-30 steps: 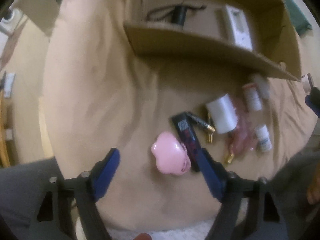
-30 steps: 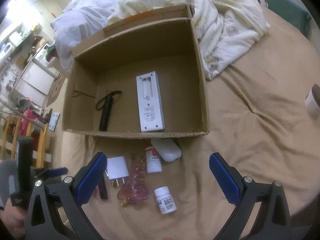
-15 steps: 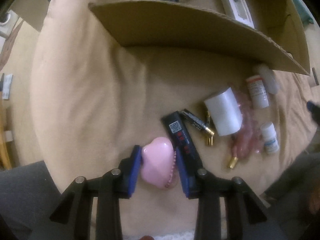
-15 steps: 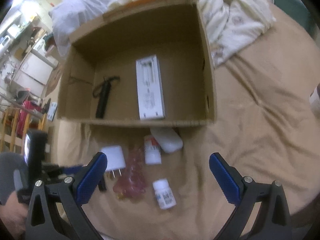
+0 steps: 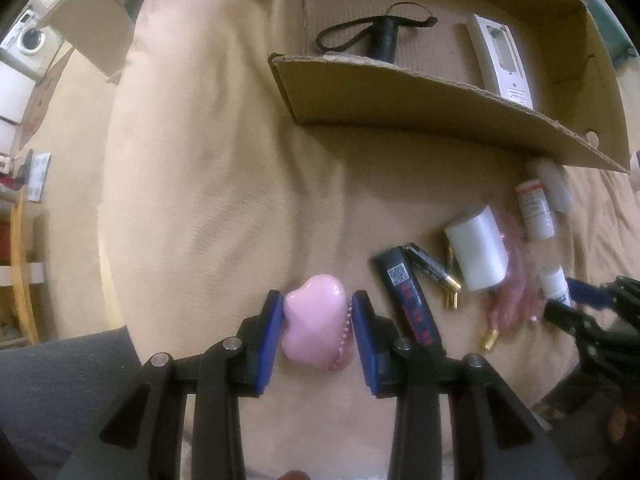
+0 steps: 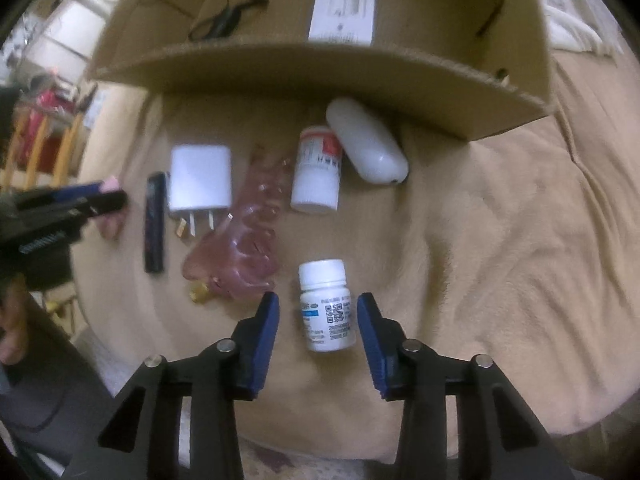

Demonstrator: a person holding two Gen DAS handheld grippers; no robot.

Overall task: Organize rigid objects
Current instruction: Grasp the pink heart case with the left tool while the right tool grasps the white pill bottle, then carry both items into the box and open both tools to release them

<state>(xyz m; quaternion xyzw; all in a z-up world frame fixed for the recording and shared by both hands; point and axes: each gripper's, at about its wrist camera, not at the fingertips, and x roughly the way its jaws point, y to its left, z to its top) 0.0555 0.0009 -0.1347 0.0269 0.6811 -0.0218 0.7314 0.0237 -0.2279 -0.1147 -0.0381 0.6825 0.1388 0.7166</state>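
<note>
Left tool (image 5: pixel 316 322): points straight down at the bed; its blue pads are closed on the pink heart-shaped charm (image 5: pixel 314 326), which lies at the left end of the row of items, its bead chain against the right pad.
Black stick (image 6: pixel 155 222): lies on the tan blanket (image 6: pixel 500 240) just right of the charm, long axis running near to far.
White charger (image 6: pixel 200 178): right of the stick, prongs toward the near side.
Pink clear item (image 6: pixel 244 240): right of the charger; shape unclear through blur.
Red-labelled bottle (image 6: pixel 318 168): lies on its side, near the front wall of the box, touching the white oval case (image 6: pixel 366 144) on its right.
Right tool (image 6: pixel 318 310): points straight down; jaws have just been closing and stand narrow, with the small white bottle (image 6: pixel 326 306) between them. A gap shows at the left pad; contact at the right pad cannot be told.
Cardboard box (image 6: pixel 320 68): on the far side, holding a black strapped item (image 5: pixel 384 38) and a white flat device (image 6: pixel 344 4).
</note>
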